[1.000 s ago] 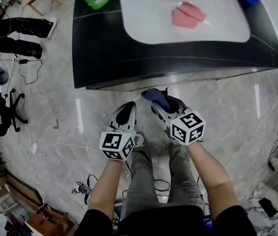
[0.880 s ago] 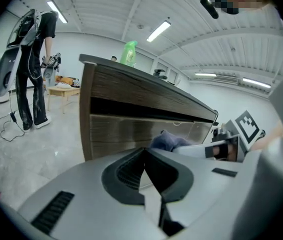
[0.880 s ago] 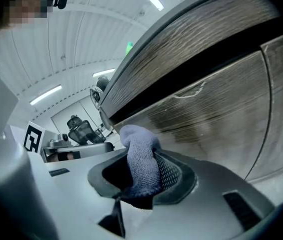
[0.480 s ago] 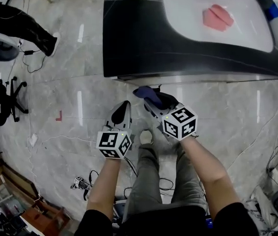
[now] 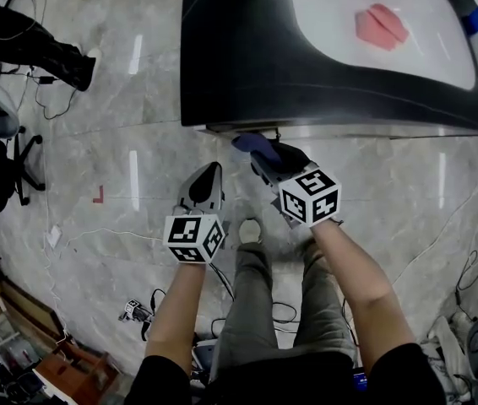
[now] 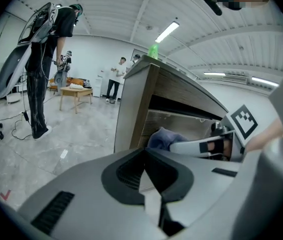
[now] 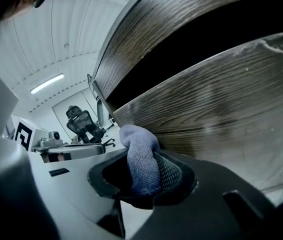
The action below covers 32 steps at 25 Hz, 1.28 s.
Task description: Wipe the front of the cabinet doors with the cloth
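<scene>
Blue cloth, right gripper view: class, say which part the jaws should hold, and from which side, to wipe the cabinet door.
Grip the bunched tail of the blue cloth, coming from the side away from the cabinet door, as the right gripper does. Its rounded wad sticks out past the jaw tips, so fabric, not plastic, would likely meet the wood.

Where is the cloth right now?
The blue cloth is clamped in the right gripper, just in front of the wooden cabinet door, right of the left gripper.
</scene>
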### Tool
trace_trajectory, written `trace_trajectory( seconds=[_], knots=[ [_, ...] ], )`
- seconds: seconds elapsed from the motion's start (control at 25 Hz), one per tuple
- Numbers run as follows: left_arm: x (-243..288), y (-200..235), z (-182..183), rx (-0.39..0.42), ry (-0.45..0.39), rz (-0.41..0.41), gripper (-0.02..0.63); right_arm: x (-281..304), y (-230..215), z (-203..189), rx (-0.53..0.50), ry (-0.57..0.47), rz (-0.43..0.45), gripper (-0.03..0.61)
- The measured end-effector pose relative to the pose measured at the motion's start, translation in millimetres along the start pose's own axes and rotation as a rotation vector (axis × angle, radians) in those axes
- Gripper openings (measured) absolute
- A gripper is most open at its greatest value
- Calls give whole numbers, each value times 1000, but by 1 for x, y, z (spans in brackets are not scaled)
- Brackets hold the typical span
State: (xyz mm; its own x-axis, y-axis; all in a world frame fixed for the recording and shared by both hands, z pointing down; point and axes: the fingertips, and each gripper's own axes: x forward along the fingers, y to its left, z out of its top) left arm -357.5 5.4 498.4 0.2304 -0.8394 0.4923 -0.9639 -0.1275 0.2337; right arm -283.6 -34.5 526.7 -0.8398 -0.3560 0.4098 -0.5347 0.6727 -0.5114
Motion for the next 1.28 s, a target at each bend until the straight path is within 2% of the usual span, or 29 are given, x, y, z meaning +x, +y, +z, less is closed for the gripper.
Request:
trace_trajectory(
  seconds=[0.24, 0.92, 1.28],
  knots=[
    [17, -29, -4, 10, 10, -22, -6, -35, -36, 3, 17, -29, -53, 120],
    [84, -163, -8, 60, 41, -147, -6, -166, -161, 2, 88, -106, -240, 120],
    [105, -201, -10, 68, 47, -183, -6, -199, -193, -4, 130, -128, -280, 120]
  ],
)
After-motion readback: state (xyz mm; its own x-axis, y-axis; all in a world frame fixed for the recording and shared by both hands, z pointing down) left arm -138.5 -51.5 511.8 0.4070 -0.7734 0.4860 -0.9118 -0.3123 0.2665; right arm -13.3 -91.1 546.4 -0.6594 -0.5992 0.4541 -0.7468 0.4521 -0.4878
